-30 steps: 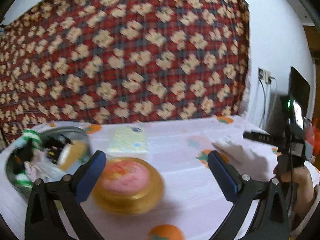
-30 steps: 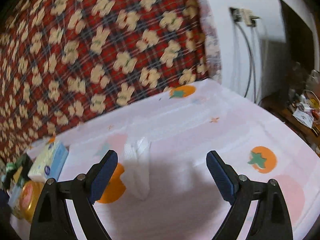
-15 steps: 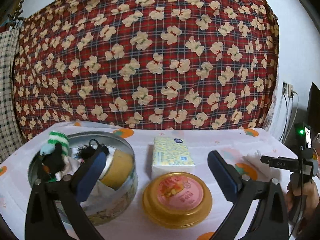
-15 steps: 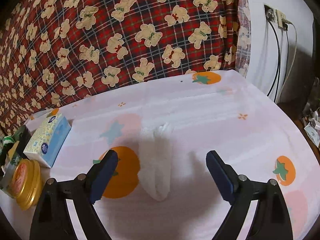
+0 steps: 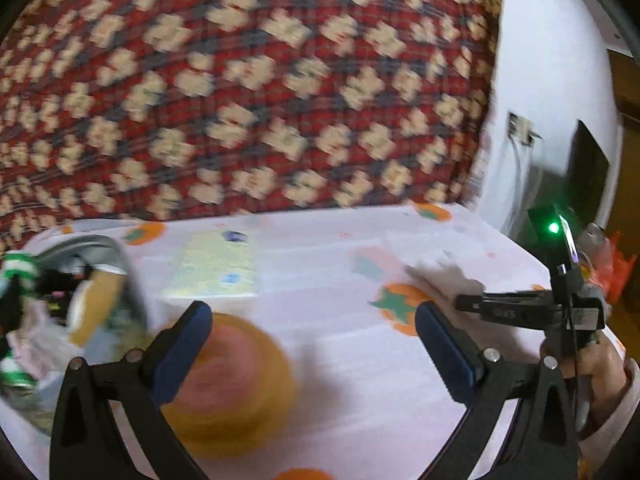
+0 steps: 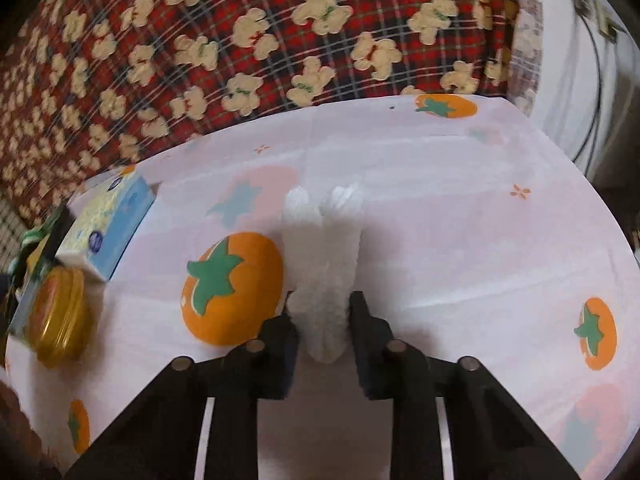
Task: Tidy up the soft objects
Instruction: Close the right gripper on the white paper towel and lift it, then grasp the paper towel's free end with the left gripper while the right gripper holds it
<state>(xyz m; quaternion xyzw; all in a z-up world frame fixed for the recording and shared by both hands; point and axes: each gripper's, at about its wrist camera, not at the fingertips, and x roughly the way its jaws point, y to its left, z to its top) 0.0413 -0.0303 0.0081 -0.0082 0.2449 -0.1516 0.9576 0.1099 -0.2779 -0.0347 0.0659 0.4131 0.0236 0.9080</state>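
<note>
While the right gripper (image 6: 322, 312) stood wide apart over the table half a second ago, its jaws have just been closing, and now they press on both sides of the white sock (image 6: 324, 264). The near end of the sock sits between the pads, so I judge that the grasp is made and the lift is the next step. The sock lies on the tablecloth (image 6: 460, 240), just beside an orange fruit print, with its far end pointing away from the gripper. It is not lifted yet, as far as I can see.

The left gripper (image 5: 312, 340) is open, with nothing between its jaws. Its view is blurred now, where it was sharp half a second ago, so this hand is moving. The gold lid (image 5: 236, 384) now sits partly behind its left finger, and the tin (image 5: 120, 280) has gone to the left edge of the view.

The sock looks fluffy and thick, folded along its length into a narrow strip, with two rounded ends at the far side. It is soft, so it will probably sag when raised. The tin, which already holds soft things such as a green striped piece (image 5: 18, 268), is probably the place for it. A tissue pack (image 6: 108, 224) lies between the sock and the tin.
</note>
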